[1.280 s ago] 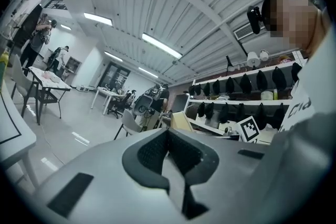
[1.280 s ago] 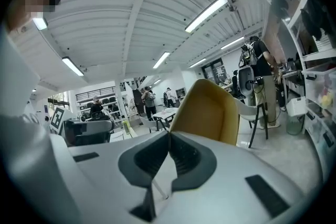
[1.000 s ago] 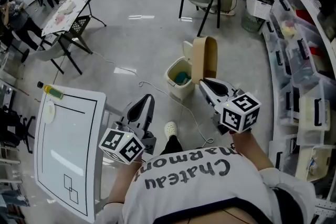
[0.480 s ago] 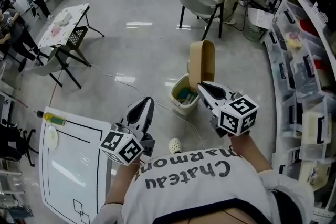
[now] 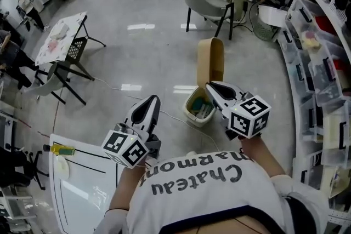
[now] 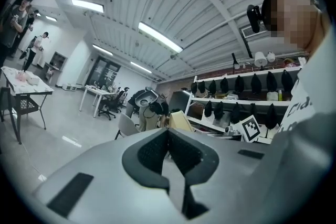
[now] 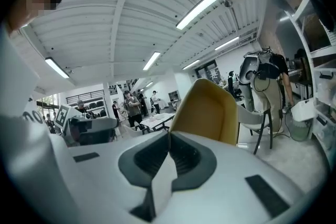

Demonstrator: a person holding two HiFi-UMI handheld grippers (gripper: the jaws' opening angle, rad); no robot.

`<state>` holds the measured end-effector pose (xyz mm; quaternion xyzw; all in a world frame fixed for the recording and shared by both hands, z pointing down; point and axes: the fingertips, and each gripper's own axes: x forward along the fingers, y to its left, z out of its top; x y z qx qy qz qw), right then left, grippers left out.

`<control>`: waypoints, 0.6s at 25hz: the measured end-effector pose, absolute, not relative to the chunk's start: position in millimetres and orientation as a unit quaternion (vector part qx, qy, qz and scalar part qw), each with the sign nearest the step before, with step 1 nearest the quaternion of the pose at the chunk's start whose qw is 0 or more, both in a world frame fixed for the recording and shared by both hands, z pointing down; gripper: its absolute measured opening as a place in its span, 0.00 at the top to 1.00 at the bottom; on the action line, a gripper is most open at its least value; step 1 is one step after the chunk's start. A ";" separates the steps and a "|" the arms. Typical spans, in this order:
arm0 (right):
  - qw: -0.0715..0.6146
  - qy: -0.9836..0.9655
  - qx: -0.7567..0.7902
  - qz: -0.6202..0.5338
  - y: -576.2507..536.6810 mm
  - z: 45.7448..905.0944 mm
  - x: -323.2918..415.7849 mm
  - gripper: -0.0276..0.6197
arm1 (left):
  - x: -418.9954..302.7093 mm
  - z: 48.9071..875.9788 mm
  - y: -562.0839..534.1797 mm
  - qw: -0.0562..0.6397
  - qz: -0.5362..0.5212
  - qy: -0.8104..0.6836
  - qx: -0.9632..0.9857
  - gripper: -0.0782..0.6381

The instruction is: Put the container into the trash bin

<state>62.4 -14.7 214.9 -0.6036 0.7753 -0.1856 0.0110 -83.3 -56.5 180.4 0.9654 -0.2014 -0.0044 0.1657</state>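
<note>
A small cream trash bin (image 5: 193, 112) stands on the grey floor with its tan lid (image 5: 210, 62) swung up. Something teal-green (image 5: 203, 107) lies inside it; I cannot make out its shape. My right gripper (image 5: 211, 86) is shut and empty, its tip over the bin's right rim. In the right gripper view the jaws meet (image 7: 168, 136) with the tan lid (image 7: 207, 110) just behind them. My left gripper (image 5: 149, 101) hangs left of the bin, also shut and empty; its jaws touch (image 6: 168, 131) in the left gripper view.
A white table (image 5: 82, 194) at lower left carries a yellow-green bottle (image 5: 61, 149). A cable (image 5: 164, 113) runs across the floor to the bin. Shelves of plastic boxes (image 5: 323, 74) line the right. A grey chair (image 5: 211, 5) and a folding table (image 5: 60, 35) stand farther off.
The view has swung right and forward: the bin now sits closer beneath the right gripper, and the white table has slid down to the lower left. Both grippers stayed shut.
</note>
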 end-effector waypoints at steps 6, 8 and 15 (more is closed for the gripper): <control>0.011 0.776 -0.597 -0.204 -40.6 225.8 51.9 0.91 | -84.5 187.2 -83.5 0.166 -0.003 -0.199 0.966 0.86; 0.009 0.779 -0.588 -0.220 -45.8 232.7 41.5 0.91 | -85.0 188.0 -87.9 0.159 0.004 -0.197 0.967 0.86; -0.043 0.774 -0.577 -0.257 -52.4 278.9 26.1 0.91 | -86.5 210.1 -90.5 0.181 0.011 -0.188 0.965 0.86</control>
